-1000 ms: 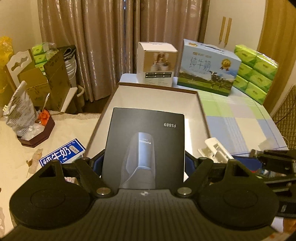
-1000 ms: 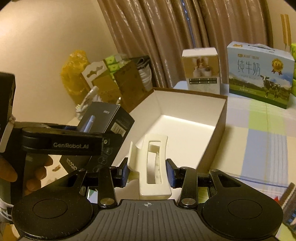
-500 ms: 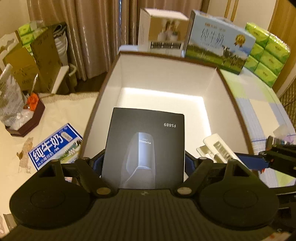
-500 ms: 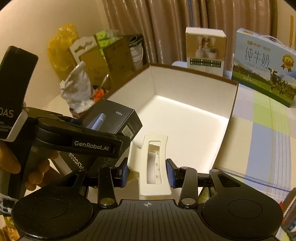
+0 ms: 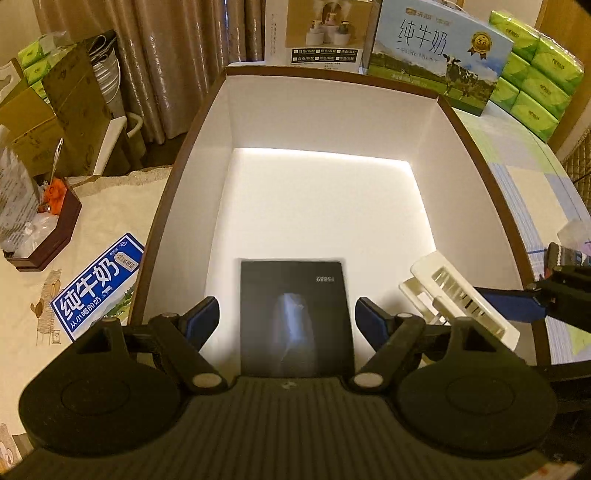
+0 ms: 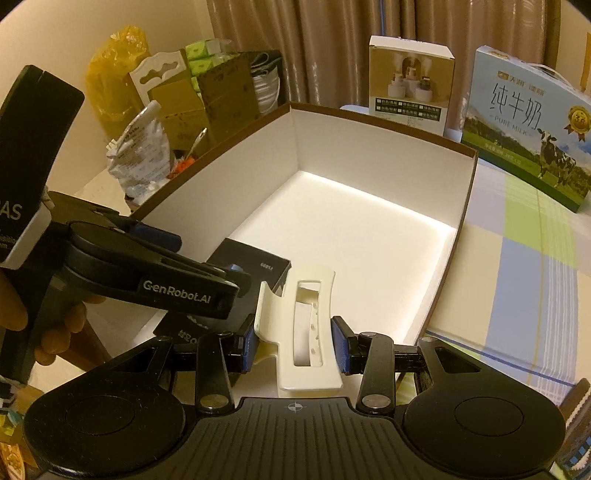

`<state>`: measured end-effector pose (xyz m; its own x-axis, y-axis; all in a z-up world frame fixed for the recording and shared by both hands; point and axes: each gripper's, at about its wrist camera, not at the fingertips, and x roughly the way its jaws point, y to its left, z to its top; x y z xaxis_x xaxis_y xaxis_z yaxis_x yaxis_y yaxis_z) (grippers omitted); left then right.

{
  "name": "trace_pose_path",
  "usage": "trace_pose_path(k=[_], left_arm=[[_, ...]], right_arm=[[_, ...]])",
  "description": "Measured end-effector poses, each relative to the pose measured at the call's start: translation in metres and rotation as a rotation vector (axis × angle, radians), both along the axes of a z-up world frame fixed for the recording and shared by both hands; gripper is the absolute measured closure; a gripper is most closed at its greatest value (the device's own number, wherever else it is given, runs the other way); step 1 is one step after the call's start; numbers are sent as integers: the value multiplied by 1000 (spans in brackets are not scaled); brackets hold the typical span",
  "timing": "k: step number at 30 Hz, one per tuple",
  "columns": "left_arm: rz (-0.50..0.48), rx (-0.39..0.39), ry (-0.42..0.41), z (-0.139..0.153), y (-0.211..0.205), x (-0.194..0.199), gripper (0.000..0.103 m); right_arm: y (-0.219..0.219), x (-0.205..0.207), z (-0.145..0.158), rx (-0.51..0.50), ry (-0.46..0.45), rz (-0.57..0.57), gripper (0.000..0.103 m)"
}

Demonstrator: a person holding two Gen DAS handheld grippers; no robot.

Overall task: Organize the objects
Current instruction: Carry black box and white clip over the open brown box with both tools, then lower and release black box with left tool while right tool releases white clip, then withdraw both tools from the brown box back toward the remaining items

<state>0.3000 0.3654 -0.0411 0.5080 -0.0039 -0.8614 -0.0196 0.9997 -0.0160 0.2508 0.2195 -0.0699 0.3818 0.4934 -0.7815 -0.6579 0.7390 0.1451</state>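
Observation:
A black product box (image 5: 293, 317), blurred, sits low inside the big white open carton (image 5: 332, 72) near its front wall. My left gripper (image 5: 286, 317) hangs over it, open, with white gaps showing between each blue pad and the box. In the right wrist view the same black box (image 6: 255, 267) shows under the left gripper's fingers (image 6: 177, 291). My right gripper (image 6: 295, 343) is shut on a cream plastic holder (image 6: 303, 332), held above the carton's (image 6: 369, 147) near corner. That holder (image 5: 454, 295) also appears at the right of the left wrist view.
A blue milk carton (image 5: 98, 291) lies left of the big carton. Behind it stand a humidifier box (image 5: 321, 33), a milk gift case (image 5: 439, 51) and green tissue packs (image 5: 535, 70). A brown tray of bags (image 5: 40, 229) is at the left. A person's hand (image 6: 55, 332) grips the left tool.
The black box has left the left jaws and dropped into the white carton. Both grippers came lower and closer over the carton, with the holder still gripped.

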Motion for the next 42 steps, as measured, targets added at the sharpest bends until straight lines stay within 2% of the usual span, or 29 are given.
trace_pose_path(k=[11,12,13,15,30,42], left_arm=[[6,11,2,3,4,-3,23],[6,11,2,3,5,-3,21],[6,13,0,4,5,-4,20],[7,18,-4,5,6,-6,19],[0,23,-27,15,8,-23,15],[29,11,-99,46,10,-57,12]], right_arm=[[5,1,-3,-7,-17,4,64],[5,1,-3,-5,-28,5,61],[6,1,-3,-8,-37,2,50],[5,1,-3,-8,-54,-3,37],[-5,-10,7,7,-48,5,25],[-25,-31,28,58,-59,-20,19]])
